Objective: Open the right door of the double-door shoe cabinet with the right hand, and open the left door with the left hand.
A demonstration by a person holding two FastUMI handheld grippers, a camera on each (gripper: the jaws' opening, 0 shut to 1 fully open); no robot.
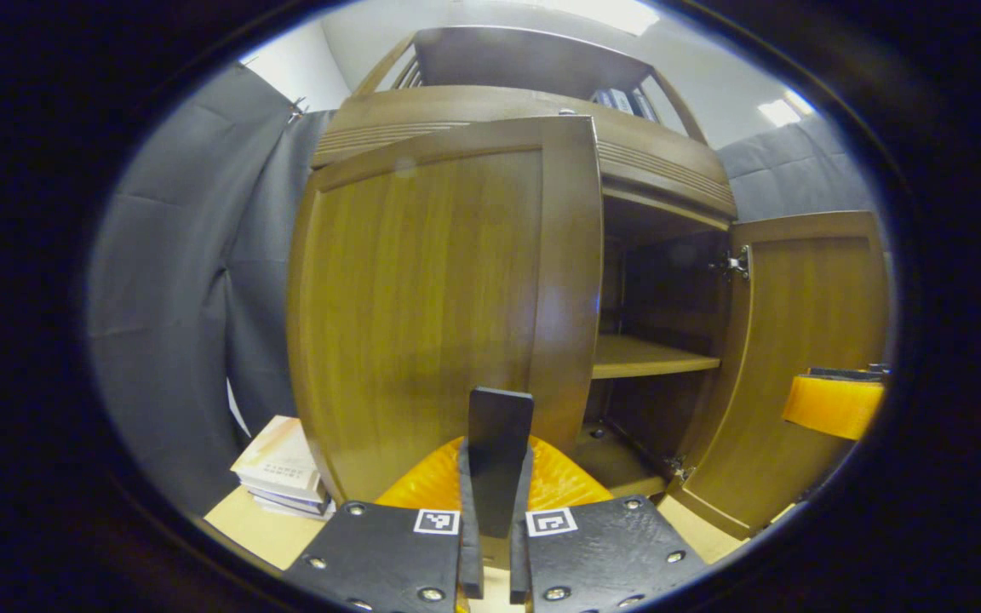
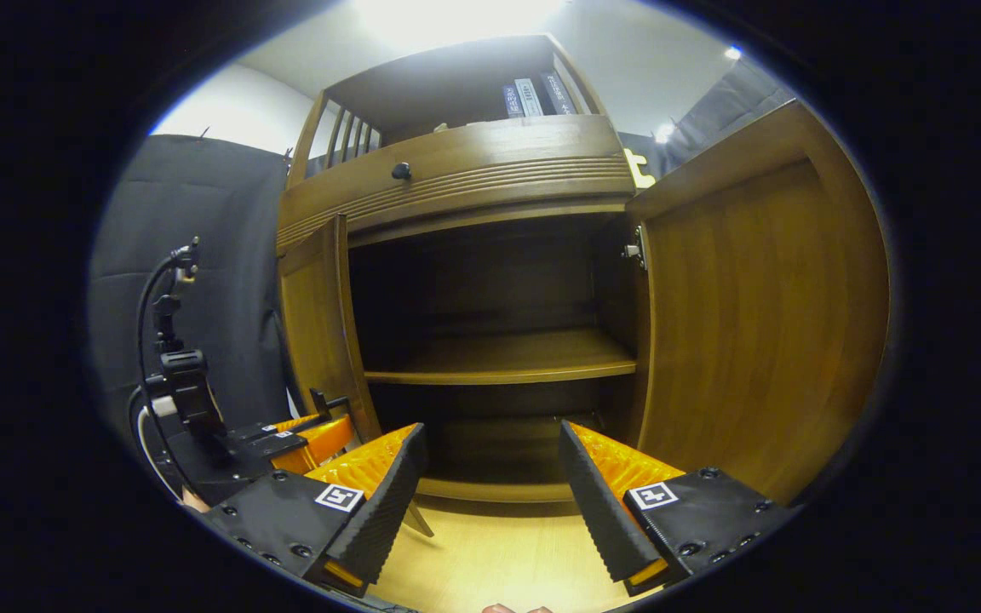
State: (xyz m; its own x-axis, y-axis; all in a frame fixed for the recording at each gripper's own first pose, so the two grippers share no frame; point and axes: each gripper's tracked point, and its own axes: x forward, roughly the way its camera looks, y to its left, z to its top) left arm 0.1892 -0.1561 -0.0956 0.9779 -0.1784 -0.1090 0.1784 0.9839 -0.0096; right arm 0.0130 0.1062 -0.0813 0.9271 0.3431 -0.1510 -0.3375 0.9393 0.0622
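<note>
Your left tool (image 1: 497, 511) is clamped on the left door's (image 1: 422, 289) edge, while your right tool (image 2: 490, 502) gapes empty before the open right door (image 2: 754, 315)

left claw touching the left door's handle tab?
Touching. Left gripper view: both fingers of the left claw press the sides of the dark handle tab on the left door.

No legible text, book spines (image 2: 533, 96) on the cabinet's top shelf too blurred to read, square coded markers (image 1: 437, 521) on the gripper, no words
</note>
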